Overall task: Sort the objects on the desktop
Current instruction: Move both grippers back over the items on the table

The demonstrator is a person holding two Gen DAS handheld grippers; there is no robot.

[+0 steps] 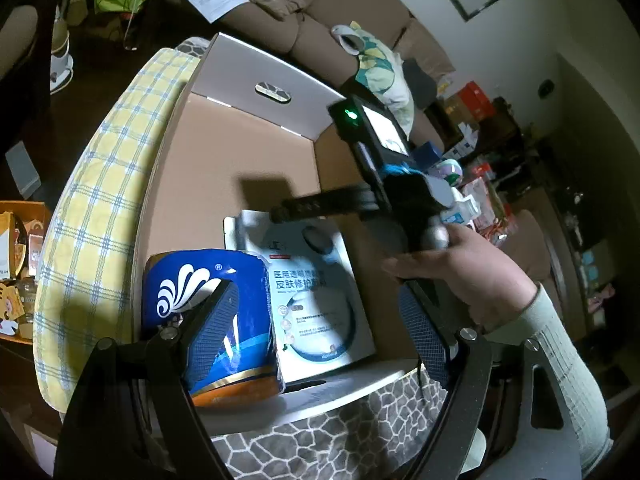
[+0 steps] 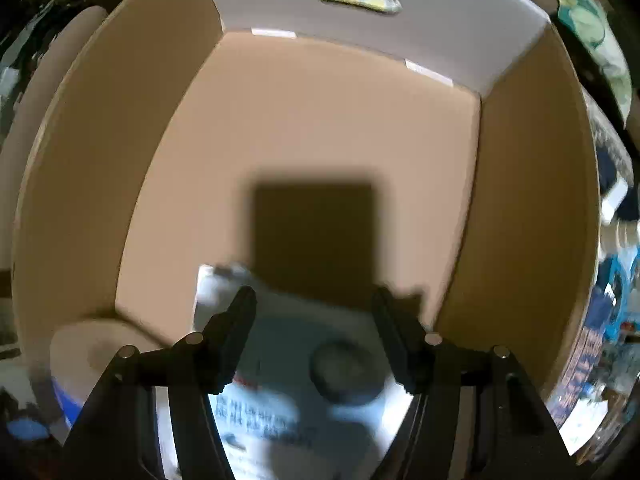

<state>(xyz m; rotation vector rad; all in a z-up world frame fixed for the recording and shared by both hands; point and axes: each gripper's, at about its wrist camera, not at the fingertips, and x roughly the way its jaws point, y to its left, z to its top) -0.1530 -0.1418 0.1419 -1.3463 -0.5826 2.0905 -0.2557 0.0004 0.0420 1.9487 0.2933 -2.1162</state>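
Observation:
An open cardboard box (image 1: 240,140) holds a blue tissue roll pack (image 1: 200,280) at its near left corner. Beside the pack a white packet with a teal ring print (image 1: 320,300) lies flat on the floor. My left gripper (image 1: 320,332) hovers open at the box's near edge with nothing between its fingers. A hand (image 1: 460,272) holds the right gripper's black body (image 1: 384,184) over the box, pointing down. In the right wrist view my right gripper (image 2: 316,320) stands open above the packet (image 2: 280,408), apart from it. The box floor (image 2: 320,120) beyond is bare.
A yellow plaid cushion (image 1: 100,220) presses against the box's left wall. A grey stone-pattern cloth (image 1: 340,420) lies under the near edge. A brown sofa (image 1: 340,12) with a floral pillow (image 1: 380,68) stands behind. Cluttered boxes (image 1: 480,192) fill the right side.

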